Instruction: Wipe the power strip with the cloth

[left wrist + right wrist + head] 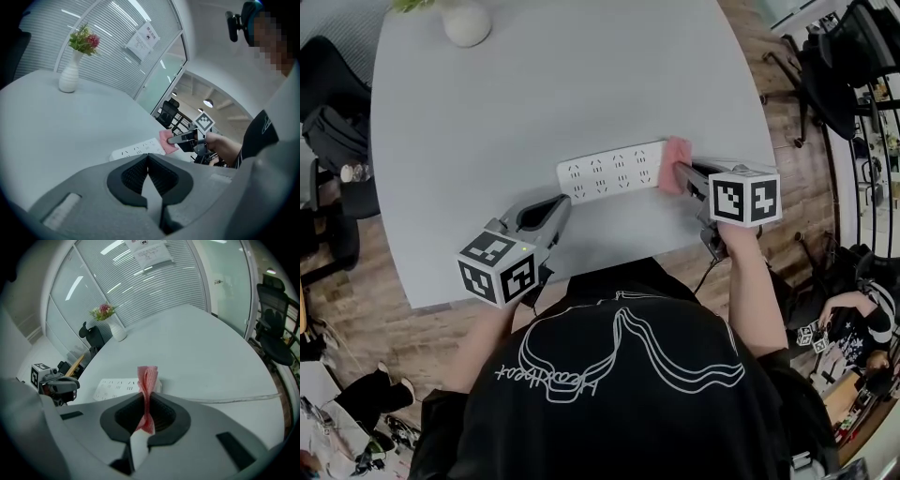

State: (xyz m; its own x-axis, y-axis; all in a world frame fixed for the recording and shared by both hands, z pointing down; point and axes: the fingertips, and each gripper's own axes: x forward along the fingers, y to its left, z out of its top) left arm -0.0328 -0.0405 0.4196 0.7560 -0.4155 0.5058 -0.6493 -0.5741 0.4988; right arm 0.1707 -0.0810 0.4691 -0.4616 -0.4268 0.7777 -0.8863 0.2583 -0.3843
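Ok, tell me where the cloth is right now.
In the head view the cloth is pinched in the right hand-held gripper, at the right end of the power strip.

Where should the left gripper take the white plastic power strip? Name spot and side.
Grip the white power strip at its bare left end, across its narrow width, from the left: it lies flat, and the right gripper holds the pink cloth at its right end.
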